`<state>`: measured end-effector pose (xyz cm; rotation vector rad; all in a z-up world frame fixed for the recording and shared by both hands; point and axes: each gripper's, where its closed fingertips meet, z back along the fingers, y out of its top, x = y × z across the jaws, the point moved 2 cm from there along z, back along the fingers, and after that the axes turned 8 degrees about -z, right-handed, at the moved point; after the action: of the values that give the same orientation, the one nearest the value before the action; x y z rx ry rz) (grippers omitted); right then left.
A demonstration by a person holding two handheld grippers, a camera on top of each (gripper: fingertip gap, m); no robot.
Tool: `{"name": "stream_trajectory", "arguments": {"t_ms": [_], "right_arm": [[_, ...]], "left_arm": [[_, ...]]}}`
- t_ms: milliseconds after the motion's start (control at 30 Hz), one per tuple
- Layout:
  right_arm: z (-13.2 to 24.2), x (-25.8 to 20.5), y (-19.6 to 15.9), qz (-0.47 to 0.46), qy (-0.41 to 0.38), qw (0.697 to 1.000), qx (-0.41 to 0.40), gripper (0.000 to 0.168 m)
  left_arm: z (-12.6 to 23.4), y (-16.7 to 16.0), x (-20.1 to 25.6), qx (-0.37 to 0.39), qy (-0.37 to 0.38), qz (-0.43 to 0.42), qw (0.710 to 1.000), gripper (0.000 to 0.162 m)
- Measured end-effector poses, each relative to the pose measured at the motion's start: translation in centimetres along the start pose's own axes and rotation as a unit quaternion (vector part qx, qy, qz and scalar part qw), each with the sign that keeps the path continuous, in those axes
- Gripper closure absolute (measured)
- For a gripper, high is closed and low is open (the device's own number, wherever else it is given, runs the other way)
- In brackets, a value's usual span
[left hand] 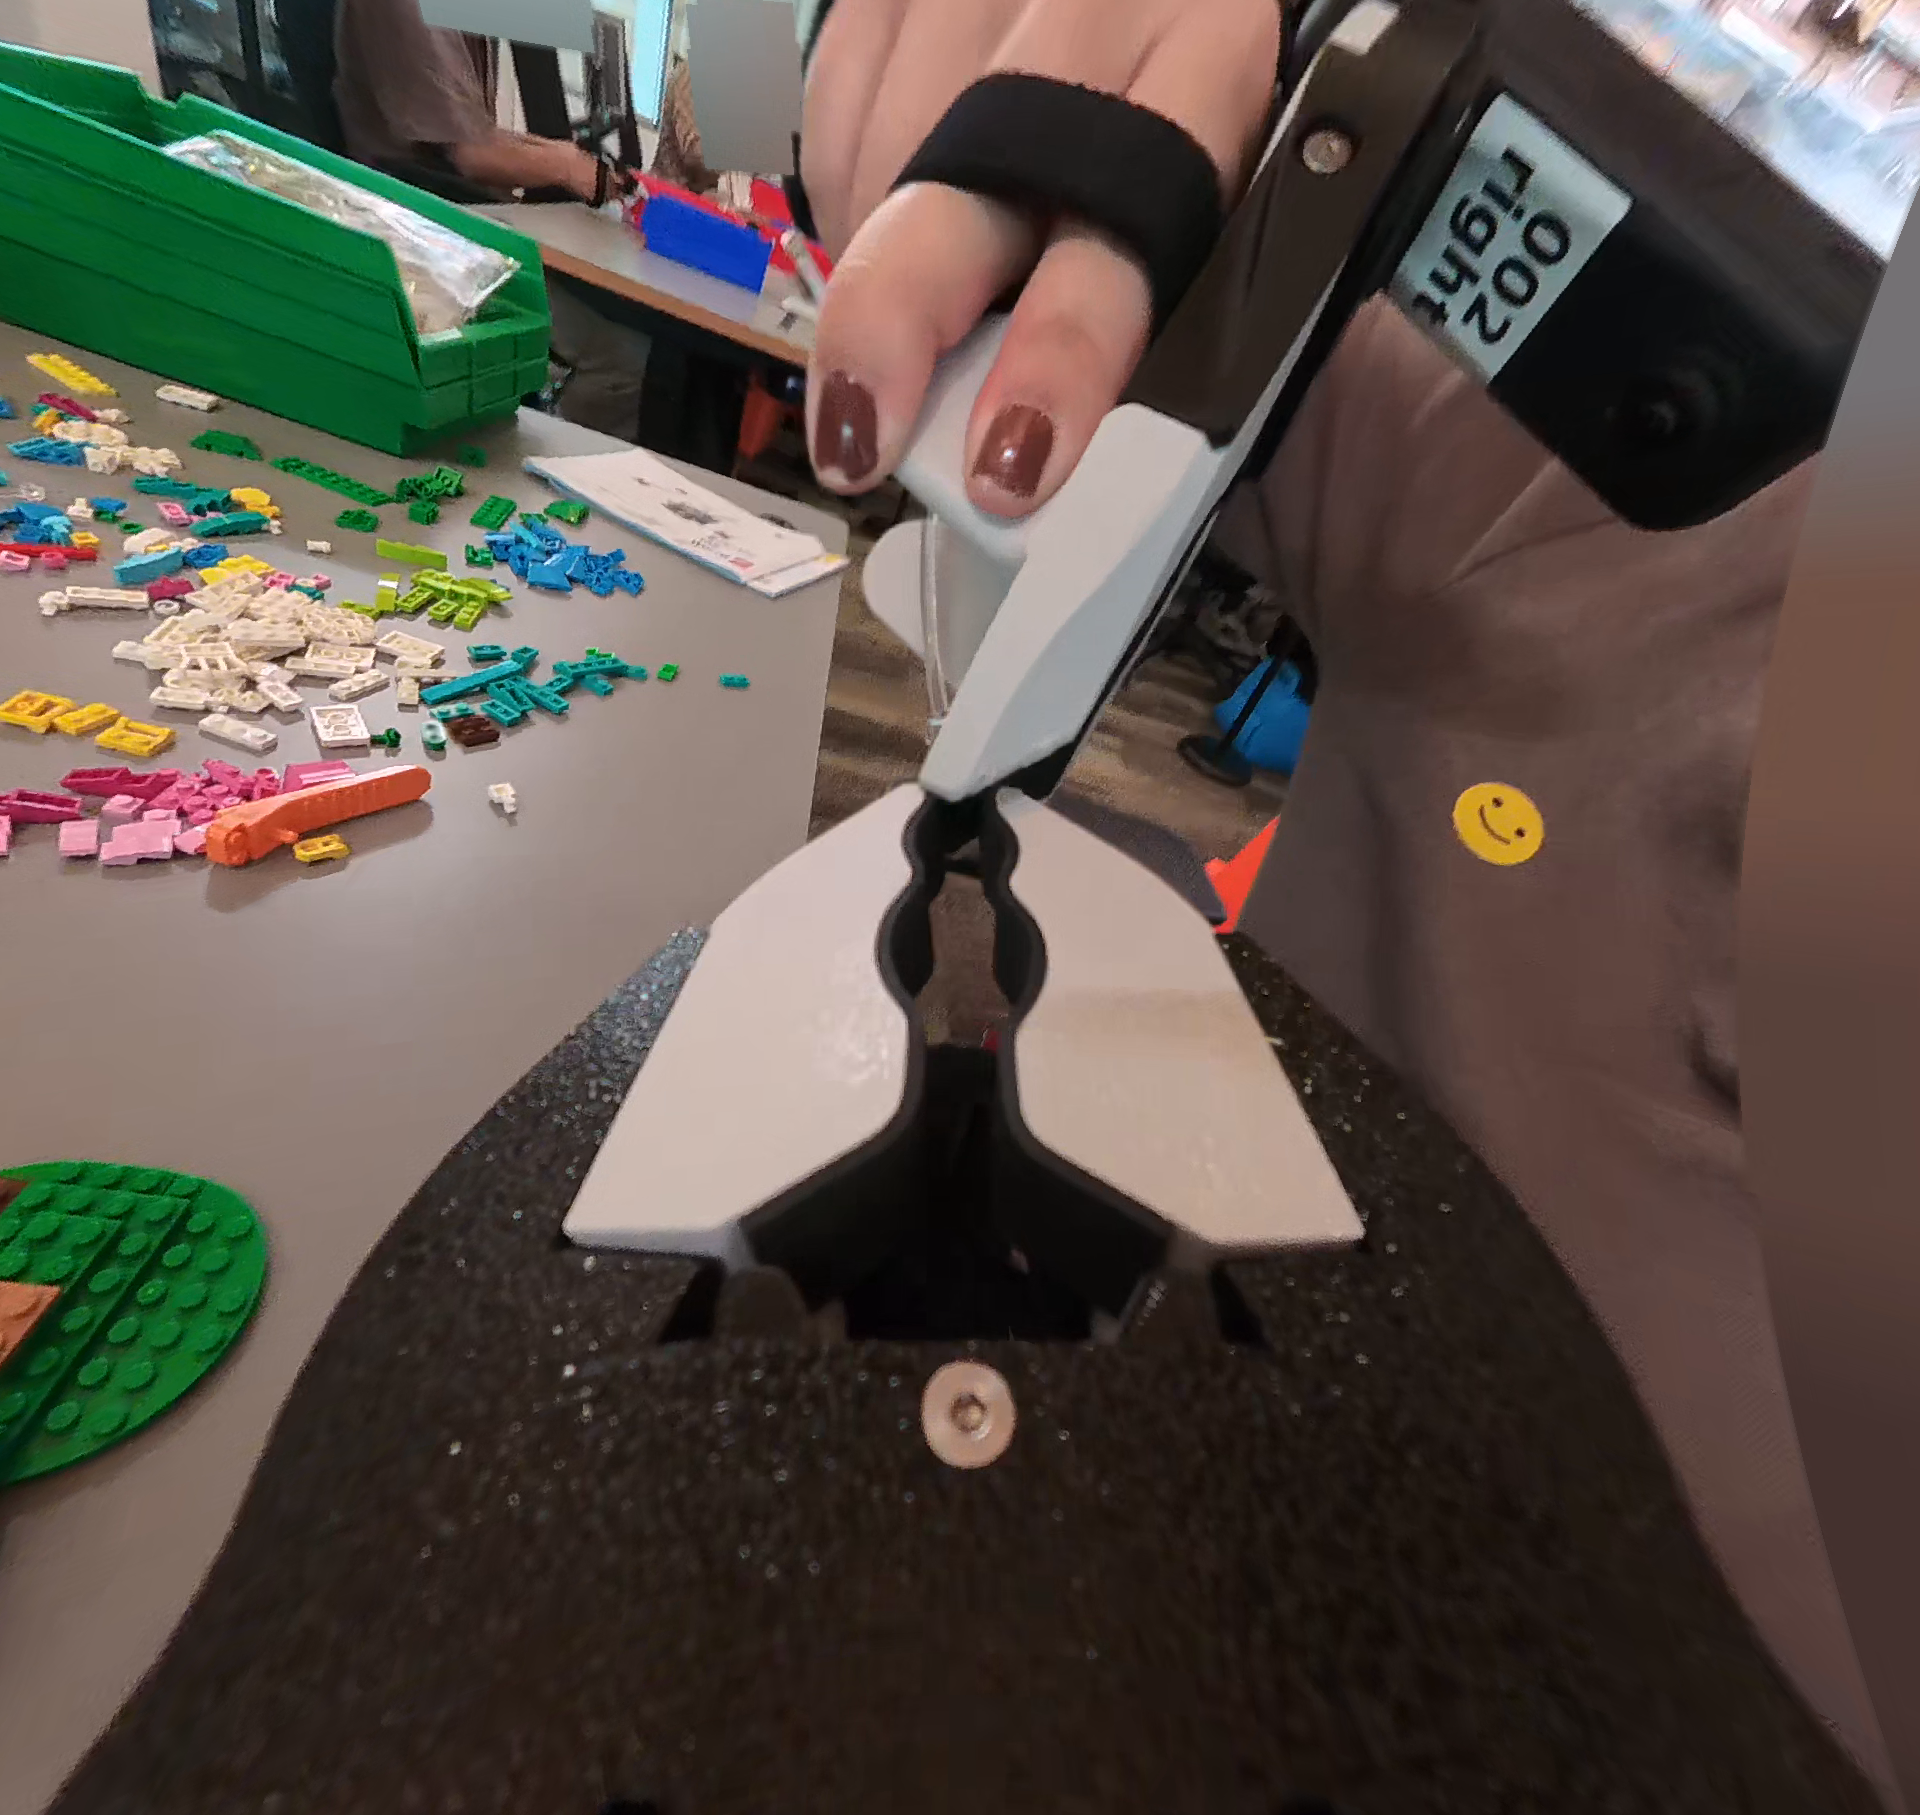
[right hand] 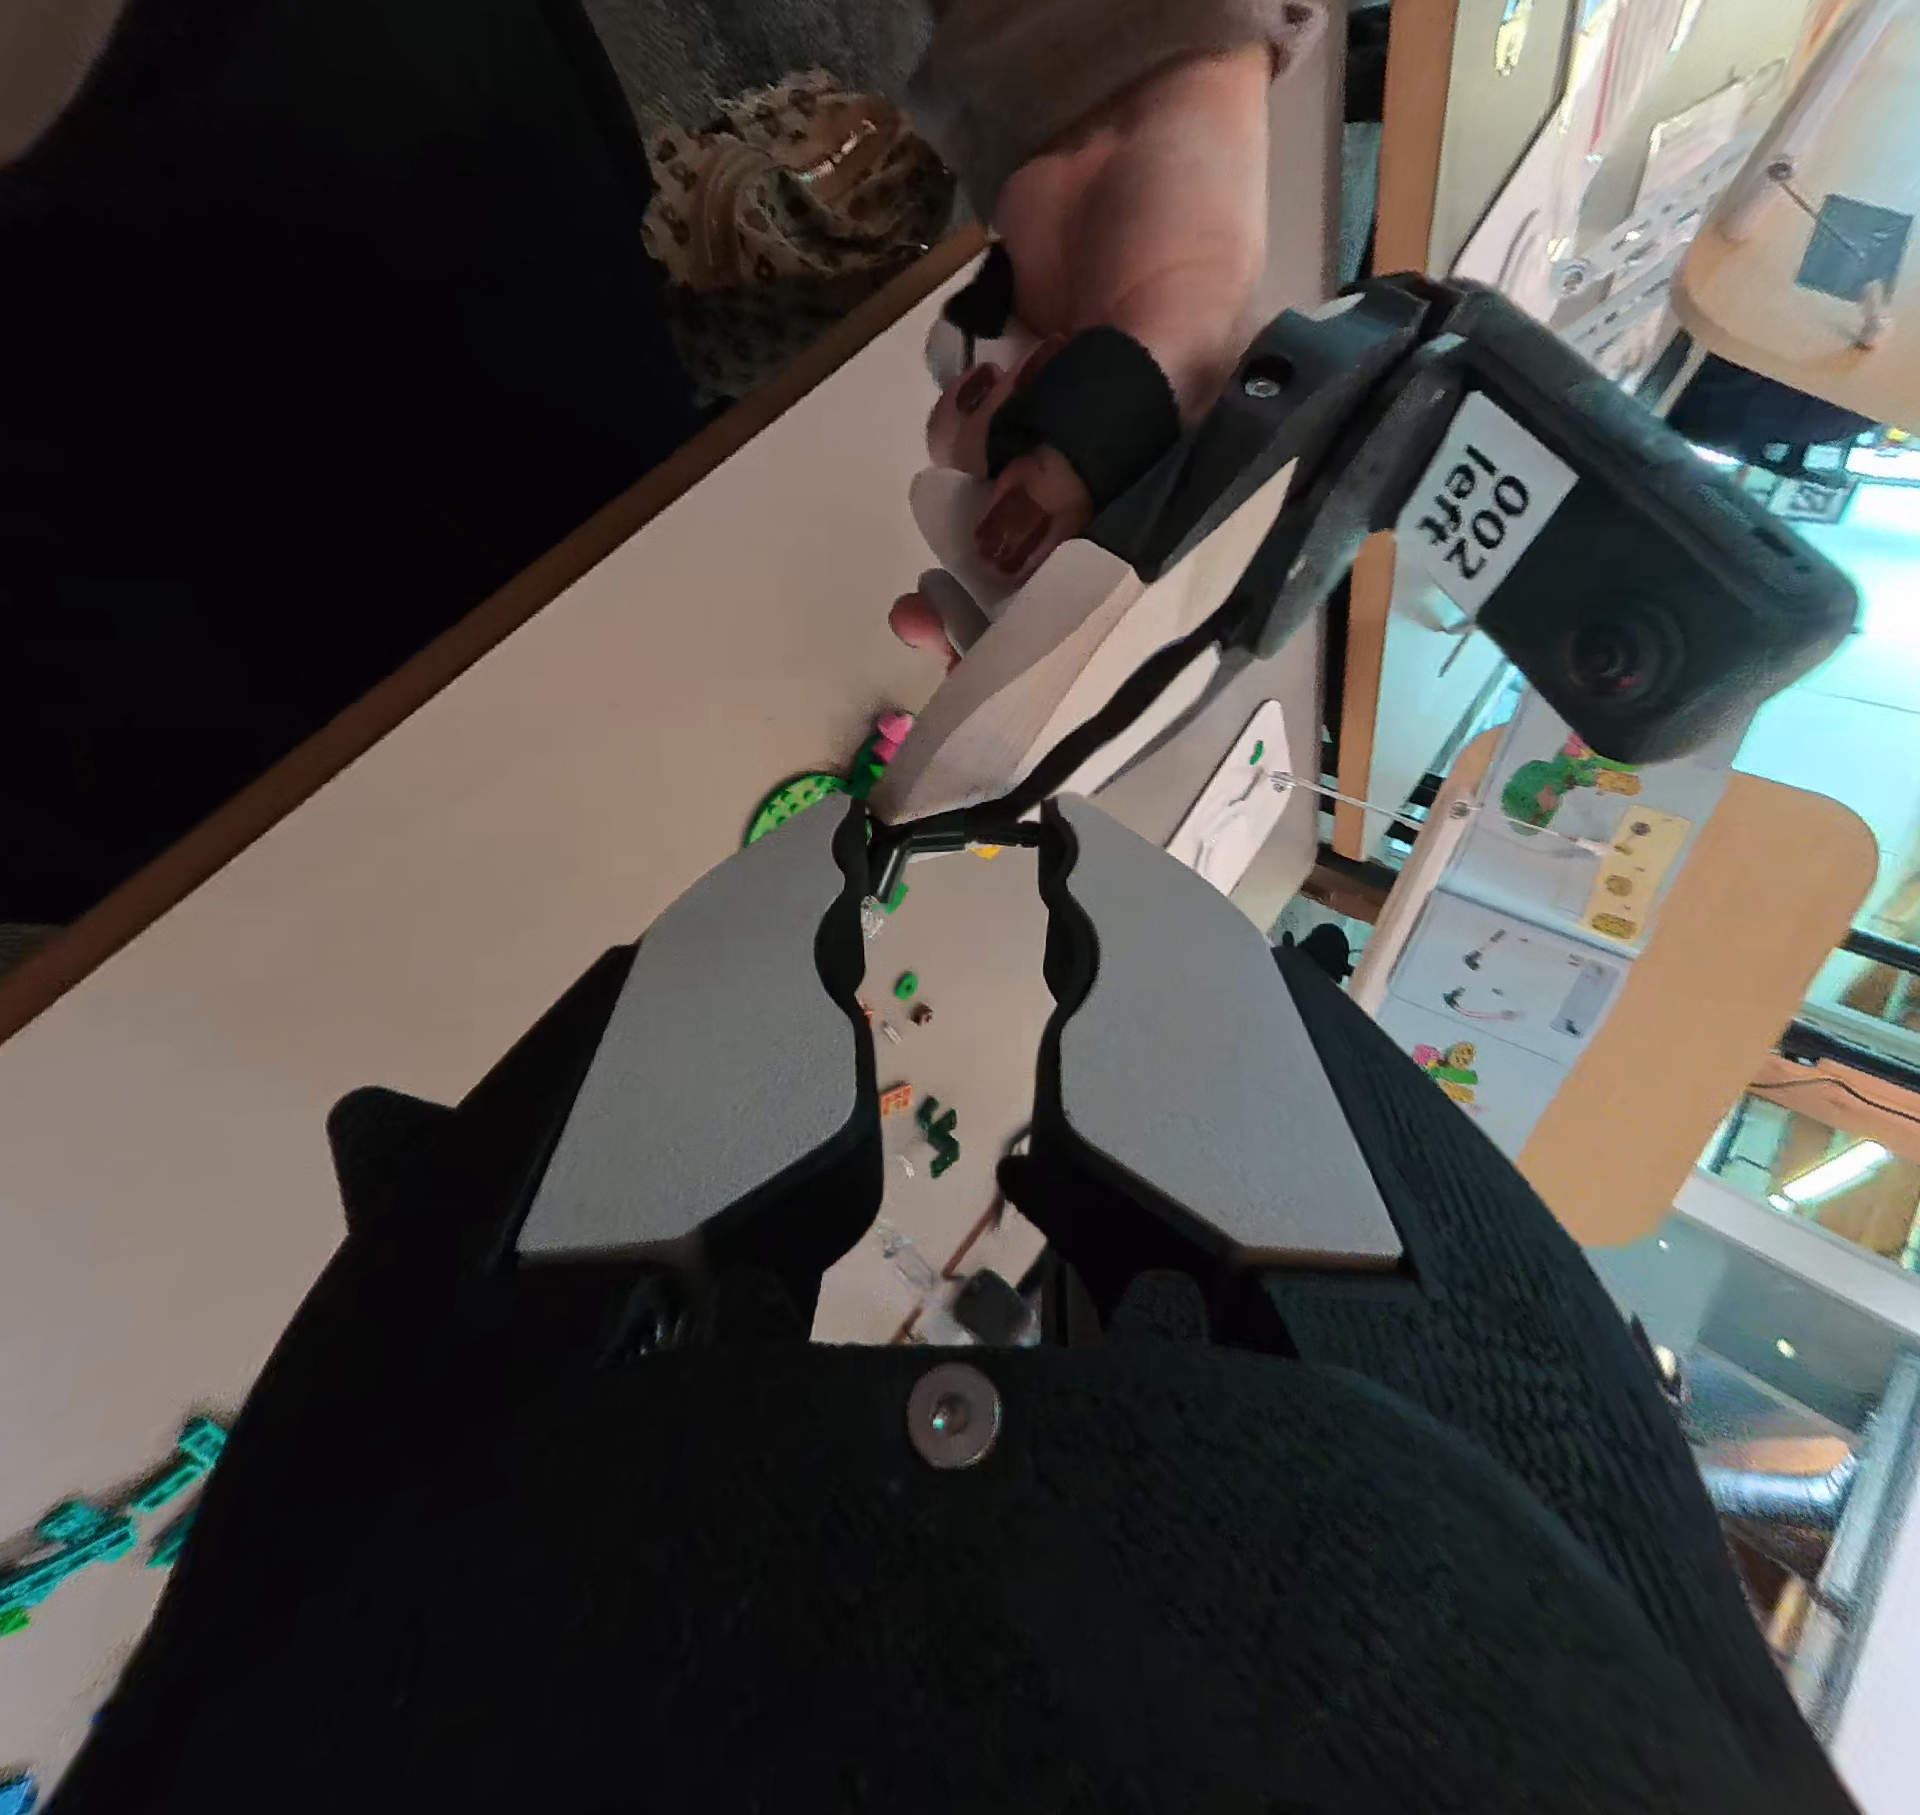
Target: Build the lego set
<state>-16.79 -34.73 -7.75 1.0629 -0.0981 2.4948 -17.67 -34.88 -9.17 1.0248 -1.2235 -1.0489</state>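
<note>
My left tool (left hand: 961, 830) is pinched almost shut at its tips on a small dark piece (right hand: 935, 835), too small for me to identify, and I judge the step goes best if I keep that grip steady and bring my right tool (right hand: 951, 830), its fingers parted wider with the piece spanning the gap between their tips, squarely onto it without twisting. Both tools meet tip to tip in the air just off the table's (left hand: 416, 986) near edge, with the loose bricks (left hand: 260, 622) spread toward the far left and the green baseplate (left hand: 135, 1287) at the left edge.
</note>
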Motion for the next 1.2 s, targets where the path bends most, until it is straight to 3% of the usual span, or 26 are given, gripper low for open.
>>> {"name": "stream_trajectory", "arguments": {"t_ms": [100, 700, 867, 967, 1200], "right_arm": [[-0.2, -0.7, 0.1, 0.015, 0.016, 1.000, 0.001, 0.138], [-0.2, -1.5, 0.4, 0.039, 0.031, 0.999, 0.008, 0.140], [-0.6, -0.7, -0.3, -0.047, -0.004, 0.999, -0.018, 0.138], [-0.4, -0.1, -1.8, -0.112, -0.008, 0.991, -0.070, 0.121], [-0.6, 0.0, -2.4, -0.107, -0.028, 0.987, -0.114, 0.140]], "left_arm": [[-0.2, -0.5, 0.2, -0.030, 0.008, -0.012, 0.999, 0.155], [-0.8, -1.1, 0.5, -0.039, -0.013, -0.001, 0.999, 0.155], [0.0, -0.8, -0.7, -0.019, 0.013, 0.011, 1.000, 0.156], [0.7, -0.2, -1.5, 0.004, 0.038, 0.019, 0.999, 0.156], [1.1, 0.3, -1.9, 0.023, 0.054, 0.030, 0.998, 0.156]]}}
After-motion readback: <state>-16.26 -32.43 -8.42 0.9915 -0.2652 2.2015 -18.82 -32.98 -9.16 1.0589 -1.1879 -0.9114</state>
